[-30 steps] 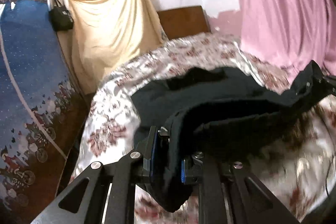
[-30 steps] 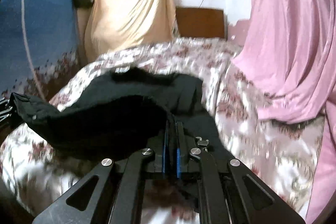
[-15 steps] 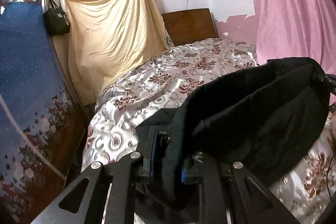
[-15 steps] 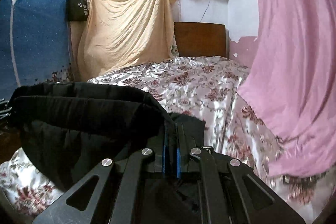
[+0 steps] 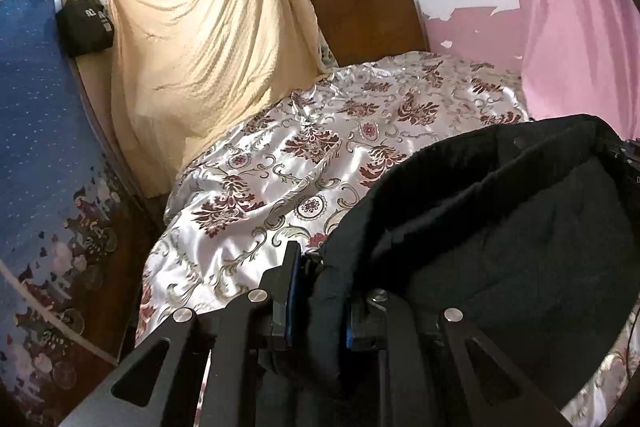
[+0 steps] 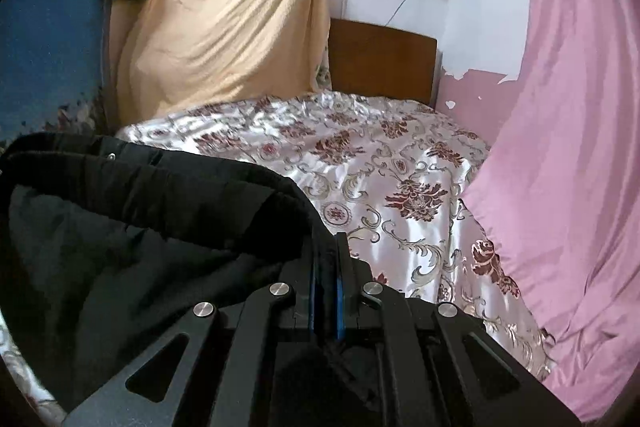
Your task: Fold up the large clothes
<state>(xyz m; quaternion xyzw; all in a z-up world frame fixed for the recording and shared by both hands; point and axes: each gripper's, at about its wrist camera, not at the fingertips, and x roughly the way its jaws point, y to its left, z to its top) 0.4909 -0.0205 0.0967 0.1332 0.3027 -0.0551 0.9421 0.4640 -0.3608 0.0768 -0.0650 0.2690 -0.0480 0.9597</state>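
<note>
Left gripper (image 5: 320, 291): black two-finger tongs with blue pads, clenching a thick rolled edge of the large black fleecy garment (image 5: 500, 227); cloth is bulging between the pads and hanging below them.

Right gripper (image 6: 327, 279): same make, pads pressing nearly together on a thin edge of the same garment (image 6: 140, 227), which is running off to the left of this view.

Garment, position: hanging between the two grippers as a slung band, lifted above the near part of the bed rather than lying on it. From the left gripper it is stretching away to the right; from the right gripper, to the left. Its long axis is therefore running from gripper to gripper, across the bed. Both hands are gripping it directly, so neither is the nearer. A doubled hem with a small metal snap is showing along the upper edge; which end is collar and which is hem cannot be told.

Bed: white satin bedspread with maroon floral print (image 5: 320, 155), lying bare ahead of the garment, reaching to the brown wooden headboard (image 5: 368, 23).

Judgement: the coming move is likely turning on lowering the band squarely onto that bare spread, keeping the axis crosswise.

Surroundings: pink curtain (image 6: 568, 147) at right, tan hanging sheet (image 5: 208, 39) at left.
</note>
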